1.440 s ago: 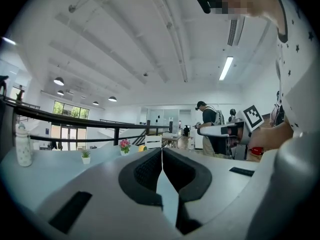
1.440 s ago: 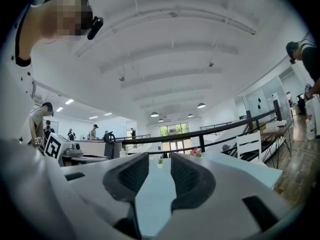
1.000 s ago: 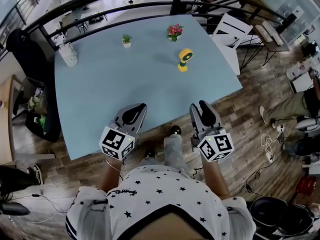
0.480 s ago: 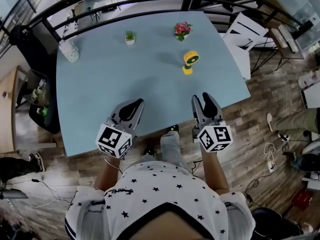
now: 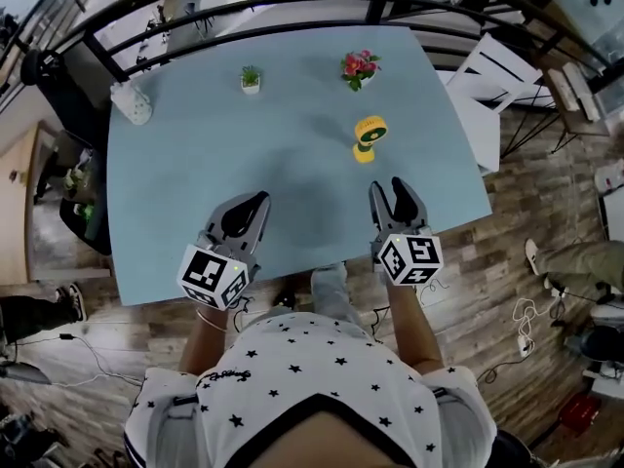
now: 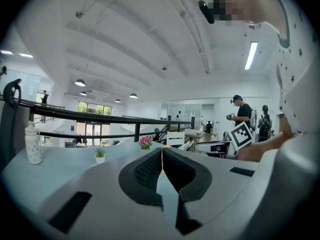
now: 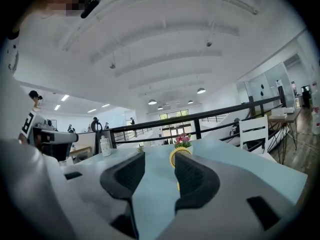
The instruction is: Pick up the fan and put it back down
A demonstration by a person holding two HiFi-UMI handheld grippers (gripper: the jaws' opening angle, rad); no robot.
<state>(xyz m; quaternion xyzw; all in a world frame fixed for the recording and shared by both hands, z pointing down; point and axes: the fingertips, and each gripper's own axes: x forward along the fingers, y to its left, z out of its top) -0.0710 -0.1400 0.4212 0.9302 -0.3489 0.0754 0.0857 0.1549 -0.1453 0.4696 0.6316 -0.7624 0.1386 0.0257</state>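
The small yellow fan (image 5: 368, 136) stands upright on the light blue table (image 5: 195, 183), right of the middle. My right gripper (image 5: 395, 195) hovers over the table's near edge, short of the fan and pointing at it. Its jaws are opening with nothing between them. In the right gripper view the fan (image 7: 173, 157) shows far off in the gap of the right gripper (image 7: 159, 170), partly hidden by the right jaw. My left gripper (image 5: 249, 208) is over the near edge to the left, shut and empty. In its own view the left gripper (image 6: 161, 158) shows its pads meeting.
A pink flower pot (image 5: 360, 67) stands behind the fan, a small green plant (image 5: 251, 79) at the back middle, and a white bottle (image 5: 132, 103) at the back left corner. A black railing (image 5: 292, 3) runs behind the table. White chairs (image 5: 487, 66) stand to the right.
Both grippers have moved forward from the table's near edge to over the tabletop, the right one toward the fan. The right jaws stand wider apart than before.
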